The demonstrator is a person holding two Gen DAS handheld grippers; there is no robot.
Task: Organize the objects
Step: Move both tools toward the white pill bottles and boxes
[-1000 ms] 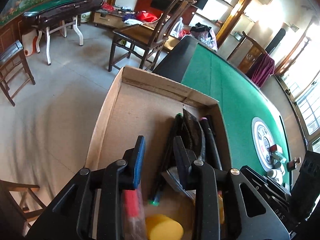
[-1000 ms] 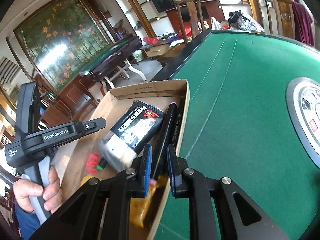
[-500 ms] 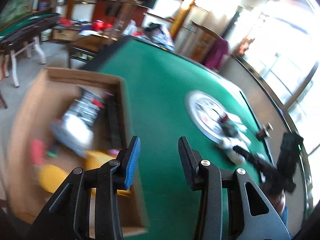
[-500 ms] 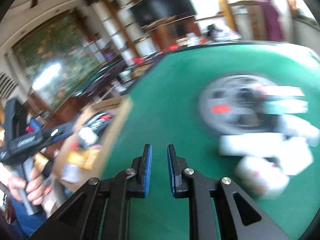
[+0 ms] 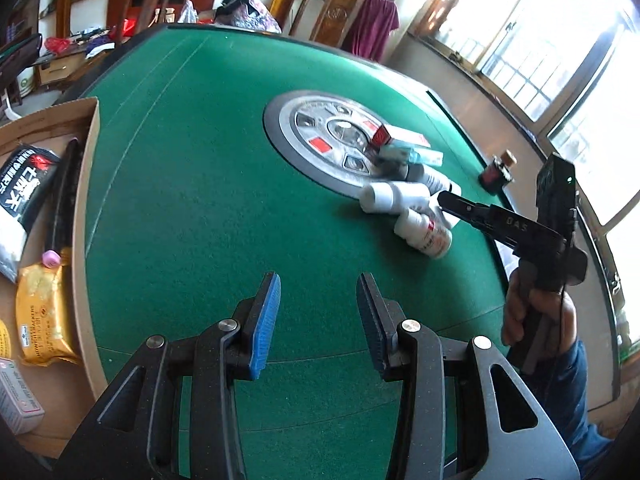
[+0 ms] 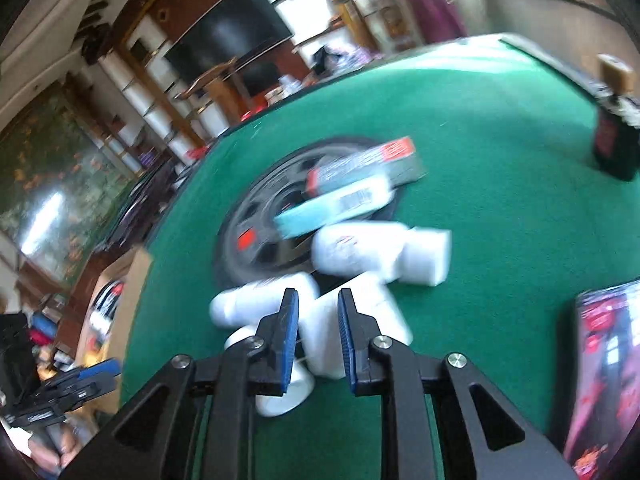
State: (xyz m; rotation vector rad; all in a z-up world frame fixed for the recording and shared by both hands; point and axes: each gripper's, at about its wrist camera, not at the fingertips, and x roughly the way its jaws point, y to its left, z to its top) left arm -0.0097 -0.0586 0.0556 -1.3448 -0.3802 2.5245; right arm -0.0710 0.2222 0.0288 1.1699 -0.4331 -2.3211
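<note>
Both tongs have swung away from the cardboard box (image 5: 90, 168) and now sit over the green surface (image 5: 192, 184). The white bottles (image 6: 352, 252) lie in a pile by the round silver dial (image 5: 320, 136), with two flat boxes (image 6: 360, 176) on top. The right tongs (image 6: 318, 312) have just been opening a little, a white bottle showing in the gap, not pinched. The left tongs (image 5: 318, 304) are spread and empty.
</note>
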